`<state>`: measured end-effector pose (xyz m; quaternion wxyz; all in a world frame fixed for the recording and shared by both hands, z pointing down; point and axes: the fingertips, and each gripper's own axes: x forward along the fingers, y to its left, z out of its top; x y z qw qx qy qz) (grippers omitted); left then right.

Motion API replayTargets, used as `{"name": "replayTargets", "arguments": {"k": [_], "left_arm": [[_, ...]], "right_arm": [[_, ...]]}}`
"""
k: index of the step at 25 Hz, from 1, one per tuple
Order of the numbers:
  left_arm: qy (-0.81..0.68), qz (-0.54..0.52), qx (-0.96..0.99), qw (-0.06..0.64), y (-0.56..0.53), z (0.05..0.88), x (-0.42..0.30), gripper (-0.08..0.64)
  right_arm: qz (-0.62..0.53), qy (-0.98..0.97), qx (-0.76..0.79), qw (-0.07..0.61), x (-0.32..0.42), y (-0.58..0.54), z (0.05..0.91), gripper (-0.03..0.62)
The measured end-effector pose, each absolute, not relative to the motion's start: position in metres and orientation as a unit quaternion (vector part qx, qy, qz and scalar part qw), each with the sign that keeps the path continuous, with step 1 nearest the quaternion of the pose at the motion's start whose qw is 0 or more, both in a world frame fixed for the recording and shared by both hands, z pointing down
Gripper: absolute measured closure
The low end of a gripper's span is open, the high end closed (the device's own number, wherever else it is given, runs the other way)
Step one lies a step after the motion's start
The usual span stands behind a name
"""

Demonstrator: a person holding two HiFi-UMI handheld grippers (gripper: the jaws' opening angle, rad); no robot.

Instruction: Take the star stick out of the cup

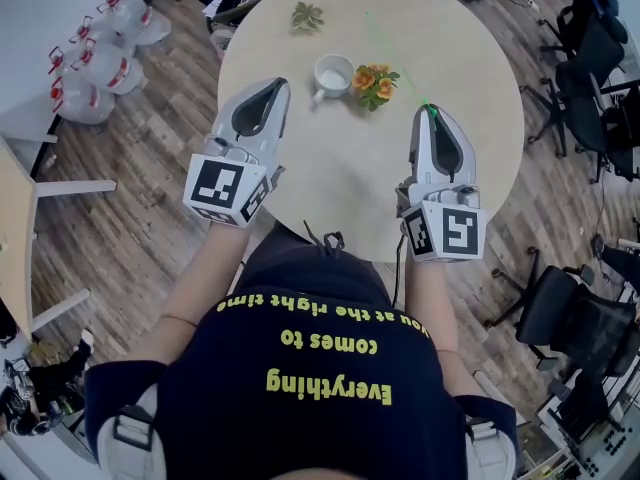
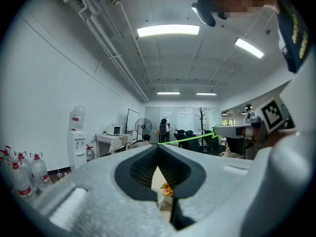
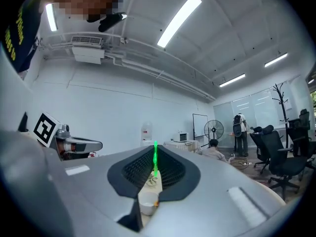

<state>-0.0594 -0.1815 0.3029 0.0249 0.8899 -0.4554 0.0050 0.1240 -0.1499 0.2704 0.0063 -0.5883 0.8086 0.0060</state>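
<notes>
My right gripper (image 1: 432,112) is shut on a thin bright green star stick (image 1: 428,108) and holds it above the round table (image 1: 470,58), to the right of the white cup (image 1: 333,74). In the right gripper view the stick (image 3: 155,161) stands pinched between the closed jaws, with the cup (image 3: 148,201) below and beyond them. My left gripper (image 1: 277,85) hovers just left of the cup, shut and empty. From the left gripper view the stick (image 2: 190,138) runs across to the right gripper (image 2: 237,130).
Orange flowers (image 1: 375,83) lie right beside the cup, and a small green plant (image 1: 307,15) sits at the table's far side. Water bottles (image 1: 95,63) stand on the floor at the left. Office chairs (image 1: 590,48) crowd the right side.
</notes>
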Motion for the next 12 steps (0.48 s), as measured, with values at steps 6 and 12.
{"name": "replayTargets", "arguments": {"k": [6,12], "left_arm": [[-0.453,0.001,0.891,0.017,-0.178,0.297,-0.056,0.558],[-0.449,0.0,0.893,0.014,-0.175,0.295,-0.05,0.558]], "right_arm": [[0.017,0.806,-0.592,0.01,0.129,-0.142,0.263,0.565],[0.019,0.807,-0.59,0.024,0.133,-0.135,0.261,0.563]]}}
